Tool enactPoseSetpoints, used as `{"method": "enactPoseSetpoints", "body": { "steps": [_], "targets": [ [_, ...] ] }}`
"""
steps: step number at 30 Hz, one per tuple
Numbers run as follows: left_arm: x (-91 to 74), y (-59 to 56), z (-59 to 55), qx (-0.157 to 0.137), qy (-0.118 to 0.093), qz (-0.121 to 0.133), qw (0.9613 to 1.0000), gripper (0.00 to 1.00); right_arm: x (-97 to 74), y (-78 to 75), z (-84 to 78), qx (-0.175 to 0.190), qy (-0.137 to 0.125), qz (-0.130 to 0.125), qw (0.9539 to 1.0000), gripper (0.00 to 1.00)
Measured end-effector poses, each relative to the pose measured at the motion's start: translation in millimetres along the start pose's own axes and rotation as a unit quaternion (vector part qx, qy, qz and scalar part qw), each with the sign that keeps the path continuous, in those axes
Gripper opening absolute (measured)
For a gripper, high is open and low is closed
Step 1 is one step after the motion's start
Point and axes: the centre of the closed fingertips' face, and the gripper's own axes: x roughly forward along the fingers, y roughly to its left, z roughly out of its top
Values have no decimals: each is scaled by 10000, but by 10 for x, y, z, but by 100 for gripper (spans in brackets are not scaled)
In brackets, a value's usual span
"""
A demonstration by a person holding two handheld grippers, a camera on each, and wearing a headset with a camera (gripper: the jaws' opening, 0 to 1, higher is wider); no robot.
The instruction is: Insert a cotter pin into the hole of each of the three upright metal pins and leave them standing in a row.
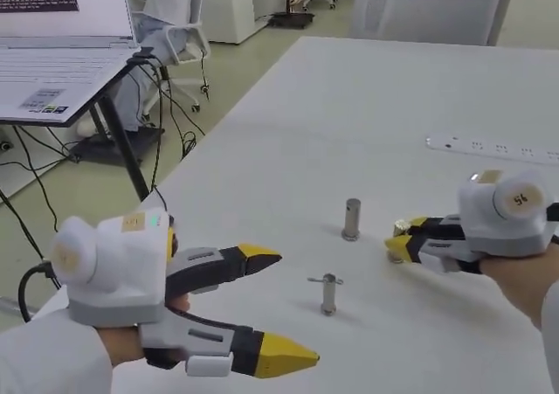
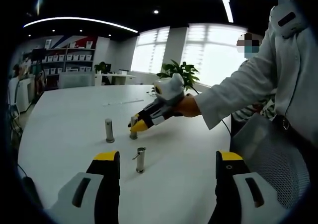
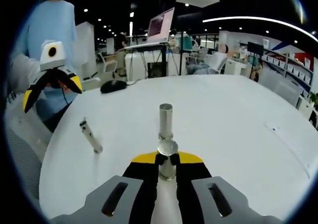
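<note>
The right gripper's (image 3: 167, 160) fingers (image 3: 144, 159) pinch one upright metal pin (image 3: 167, 149) on the bench (image 1: 349, 106), a bare pin (image 1: 351, 218) beside it and a third pin (image 1: 328, 300) already wearing its cotter pin (image 1: 325, 279), the left gripper's (image 1: 288, 307) fingers (image 2: 107, 160) spread and empty; I'd reckon the second insertion is starting and needs a fresh cotter aligned to the hole.

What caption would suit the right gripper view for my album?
Right tongs clamp one metal pin on the white table, a second pin standing just behind.
</note>
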Motion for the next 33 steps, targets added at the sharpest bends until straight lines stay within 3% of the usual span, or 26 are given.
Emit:
{"method": "enactPoseSetpoints", "body": {
  "steps": [13,33],
  "targets": [
    [42,-72,64,138,34,-89,9999,79,-320,208,59,-28,-161,427,9990,13],
    [145,-246,94,262,80,-308,9991,78,-776,649,-187,-127,-138,818,9965,13]
  ]
}}
